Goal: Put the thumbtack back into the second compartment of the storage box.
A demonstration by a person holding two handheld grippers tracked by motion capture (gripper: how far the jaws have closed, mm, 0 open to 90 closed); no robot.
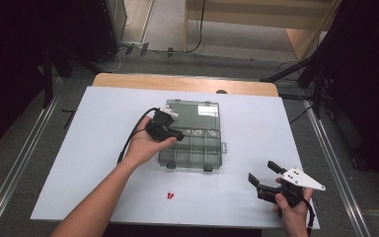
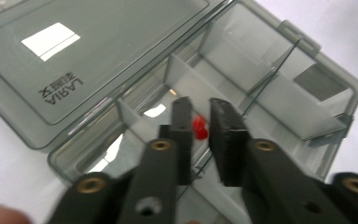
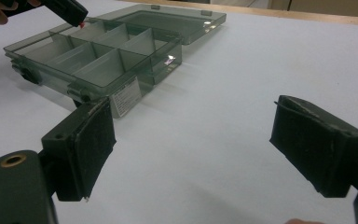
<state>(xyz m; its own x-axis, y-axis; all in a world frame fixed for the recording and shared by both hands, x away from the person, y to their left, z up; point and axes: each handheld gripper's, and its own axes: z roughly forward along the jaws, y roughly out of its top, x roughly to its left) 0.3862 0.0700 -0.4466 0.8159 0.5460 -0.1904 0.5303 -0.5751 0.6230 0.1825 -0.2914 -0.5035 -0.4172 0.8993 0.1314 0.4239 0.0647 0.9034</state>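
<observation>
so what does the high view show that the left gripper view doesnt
High view alone: the whole white table, small red pieces lying loose on it near the front edge, and the right gripper held open off to the side.
Left gripper view alone: a small red piece between the left gripper's fingers, over a compartment, and the lettering on the lid.
Both: the open grey compartment box and the left gripper over it.

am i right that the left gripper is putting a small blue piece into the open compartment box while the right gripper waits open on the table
Not quite: the piece is red, not blue, as the left gripper view shows between the jaws. The rest holds: the left gripper is over the open compartment box, and the right gripper waits open near the table.
</observation>
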